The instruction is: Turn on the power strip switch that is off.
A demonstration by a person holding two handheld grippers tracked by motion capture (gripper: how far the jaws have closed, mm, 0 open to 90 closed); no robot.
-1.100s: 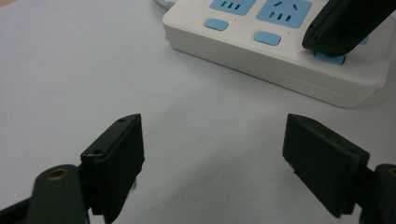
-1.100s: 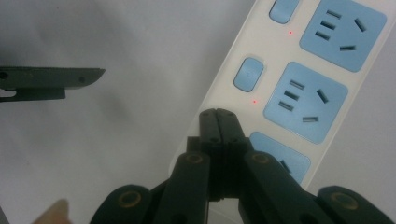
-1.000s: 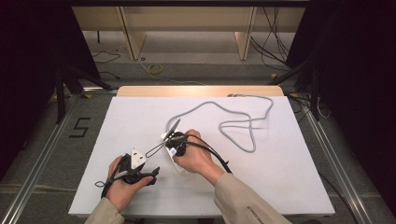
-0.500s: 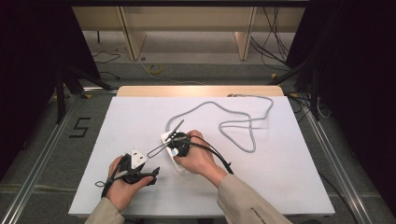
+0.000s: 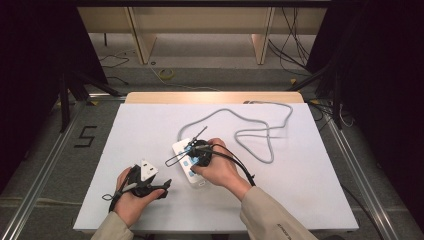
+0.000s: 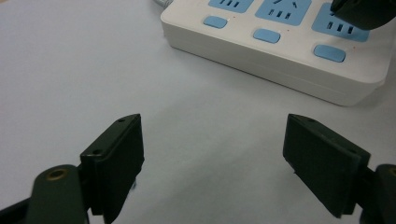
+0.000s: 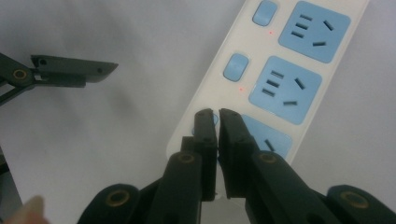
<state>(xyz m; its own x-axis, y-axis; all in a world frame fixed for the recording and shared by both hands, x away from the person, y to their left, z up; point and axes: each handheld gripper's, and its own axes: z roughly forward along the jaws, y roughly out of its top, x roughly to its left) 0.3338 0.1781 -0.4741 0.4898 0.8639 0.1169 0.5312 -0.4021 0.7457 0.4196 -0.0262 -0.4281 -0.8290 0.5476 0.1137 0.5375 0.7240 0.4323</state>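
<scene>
My right claw (image 7: pixel 218 116) has its jaws pressed nearly together, gripping nothing, with the tips down on the power strip (image 7: pixel 280 84) at the blue switch button beside its nearest socket. I can read no brand or label on the strip; its only marks are small red dots by the buttons. My left claw (image 6: pixel 212 154) stands wide and holds nothing, low over bare white worktop (image 6: pixel 70 84), the strip's long edge just ahead of it. On the floor well to my left claw's left is a "5" (image 5: pixel 86 136). The grey cord (image 5: pixel 260 132) loops beyond my right claw, leaving open worktop around.
</scene>
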